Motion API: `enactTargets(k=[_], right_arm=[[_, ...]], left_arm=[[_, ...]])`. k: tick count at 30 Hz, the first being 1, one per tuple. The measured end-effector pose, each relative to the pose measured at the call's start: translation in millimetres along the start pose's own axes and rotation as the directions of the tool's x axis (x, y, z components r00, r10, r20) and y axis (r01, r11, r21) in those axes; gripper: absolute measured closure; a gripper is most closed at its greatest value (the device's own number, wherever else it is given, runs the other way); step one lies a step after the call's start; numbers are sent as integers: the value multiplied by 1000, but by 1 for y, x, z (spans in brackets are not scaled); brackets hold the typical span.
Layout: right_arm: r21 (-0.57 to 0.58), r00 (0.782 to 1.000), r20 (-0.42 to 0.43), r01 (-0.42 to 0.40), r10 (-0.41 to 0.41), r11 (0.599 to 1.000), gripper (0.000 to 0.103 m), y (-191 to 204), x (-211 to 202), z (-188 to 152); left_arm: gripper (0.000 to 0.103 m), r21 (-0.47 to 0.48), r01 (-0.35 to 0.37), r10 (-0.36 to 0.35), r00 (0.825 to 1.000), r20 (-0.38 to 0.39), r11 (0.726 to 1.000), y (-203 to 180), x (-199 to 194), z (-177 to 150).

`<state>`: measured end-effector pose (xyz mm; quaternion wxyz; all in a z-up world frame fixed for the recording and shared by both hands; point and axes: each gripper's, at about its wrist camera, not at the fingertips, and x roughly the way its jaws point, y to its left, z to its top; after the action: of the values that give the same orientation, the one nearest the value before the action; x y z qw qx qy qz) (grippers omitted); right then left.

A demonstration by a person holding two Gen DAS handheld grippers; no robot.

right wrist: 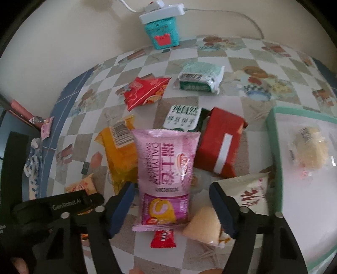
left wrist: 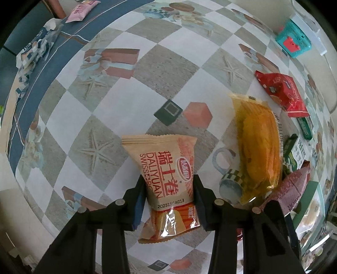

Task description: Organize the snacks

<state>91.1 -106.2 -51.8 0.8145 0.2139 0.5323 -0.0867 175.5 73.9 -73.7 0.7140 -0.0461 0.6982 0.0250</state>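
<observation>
Packet [left wrist: 166, 179] pinched within left tool [left wrist: 169, 198].

Home dining spot, patterned checkered tablecloth [left wrist: 147, 69], wrapped snacks scattered, power strip [right wrist: 162, 11] by plain wall

We hold our left gripper [left wrist: 169, 196] pointing straight down, its two black arms spread in a V from the bottom of the left wrist view, and its blue-padded fingers [left wrist: 139, 202] press against both sides of the orange snack packet [left wrist: 166, 185] between them. Our right gripper [right wrist: 171, 207] tilts steeply downward and forward. Its jaws stand well apart, with a visible gap at each pad around the pink snack packet [right wrist: 166, 168] that lies between them. In the right wrist view our left gripper's black body appears low at the left edge.
</observation>
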Motion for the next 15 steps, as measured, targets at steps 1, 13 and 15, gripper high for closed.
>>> enactTargets(k=[1,13,15], right_arm=[[-5,1000,-5,4,-4,1000,35,1,3,-1],[-23,1000,-9,-6,6,1000,57,7,7,-1],[-18,1000,-9,-8,8,1000,59,6,6,-2]], left_arm=[[60,-2,-1,1,1000,1,1000,2,0,0],[65,-21,-1,1,1000,4,1000,9,-6,0],[65,-20,-4,5,1000,15,1000,9,-13,-1]])
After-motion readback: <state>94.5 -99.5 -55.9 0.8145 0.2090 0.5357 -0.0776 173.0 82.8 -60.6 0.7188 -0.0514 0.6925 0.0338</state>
